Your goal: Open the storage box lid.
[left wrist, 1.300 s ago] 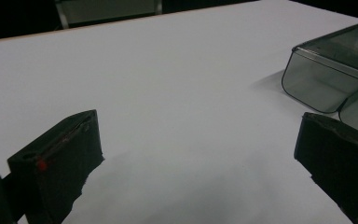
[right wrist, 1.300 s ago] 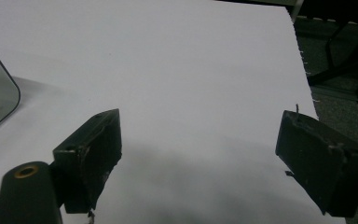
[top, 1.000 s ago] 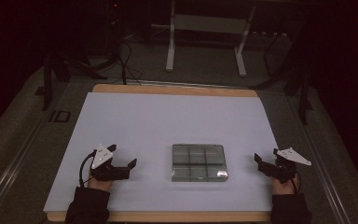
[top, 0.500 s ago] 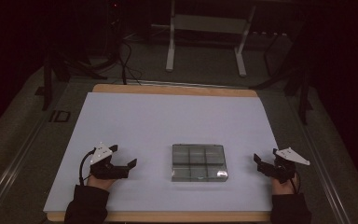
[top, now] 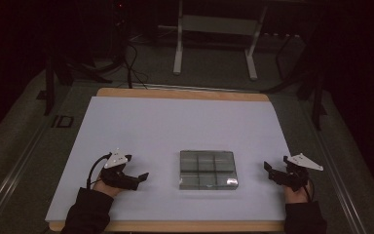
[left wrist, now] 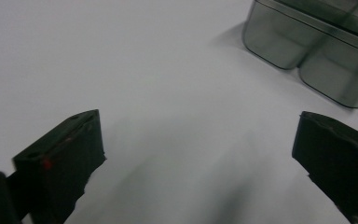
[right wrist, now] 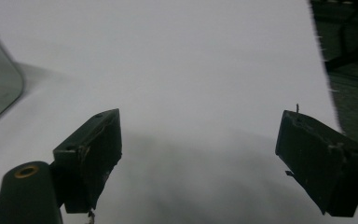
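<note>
While dark floor surrounds it, white table cover [top: 175, 126] bears clear tray [top: 208, 168].

On the worktop [top: 175, 122] a compartment tray [top: 208, 169] lies near the front edge, toward 6 o'clock. The left tool [top: 143, 176] sits at the tray's 9 o'clock, the right tool [top: 268, 169] at its 3 o'clock, both apart from it.
</note>
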Tool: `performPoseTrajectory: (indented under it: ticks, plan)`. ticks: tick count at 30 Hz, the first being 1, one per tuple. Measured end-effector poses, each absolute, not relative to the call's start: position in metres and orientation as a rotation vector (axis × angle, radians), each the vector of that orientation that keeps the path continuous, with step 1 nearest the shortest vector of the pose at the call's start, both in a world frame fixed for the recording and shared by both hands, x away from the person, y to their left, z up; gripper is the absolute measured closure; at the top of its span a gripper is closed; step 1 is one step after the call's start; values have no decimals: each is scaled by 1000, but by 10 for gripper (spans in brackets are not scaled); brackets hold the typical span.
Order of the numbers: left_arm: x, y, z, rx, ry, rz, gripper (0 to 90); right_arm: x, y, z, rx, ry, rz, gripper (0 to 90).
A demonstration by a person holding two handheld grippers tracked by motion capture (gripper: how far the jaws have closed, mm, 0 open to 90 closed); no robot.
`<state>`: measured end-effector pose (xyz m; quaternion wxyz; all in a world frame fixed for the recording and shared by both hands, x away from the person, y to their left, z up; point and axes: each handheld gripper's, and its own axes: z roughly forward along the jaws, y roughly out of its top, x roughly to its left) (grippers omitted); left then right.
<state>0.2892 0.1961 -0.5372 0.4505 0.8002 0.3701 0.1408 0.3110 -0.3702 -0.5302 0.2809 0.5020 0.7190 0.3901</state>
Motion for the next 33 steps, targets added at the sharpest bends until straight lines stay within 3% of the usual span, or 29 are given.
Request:
performPoseTrajectory:
  ticks: [9, 13, 19, 27, 33]
  plan:
    - [284, 174, -533, 1999, 938, 344, 64, 309, -357, -530, 1279, 2038, 1079, 144]
    - [281, 160, -535, 2025, 936, 328, 97, 309, -348, -532, 1230, 2098, 1059, 199]
    - [278, 142, -536, 2059, 934, 329, 264, 307, -336, -533, 1169, 2227, 1098, 351]
    - [277, 127, -538, 2040, 960, 299, 634, 301, -321, -533, 1056, 2329, 1175, 608]
    - [274, 120, -537, 2038, 951, 298, 783, 291, -306, -531, 955, 2348, 1223, 837]
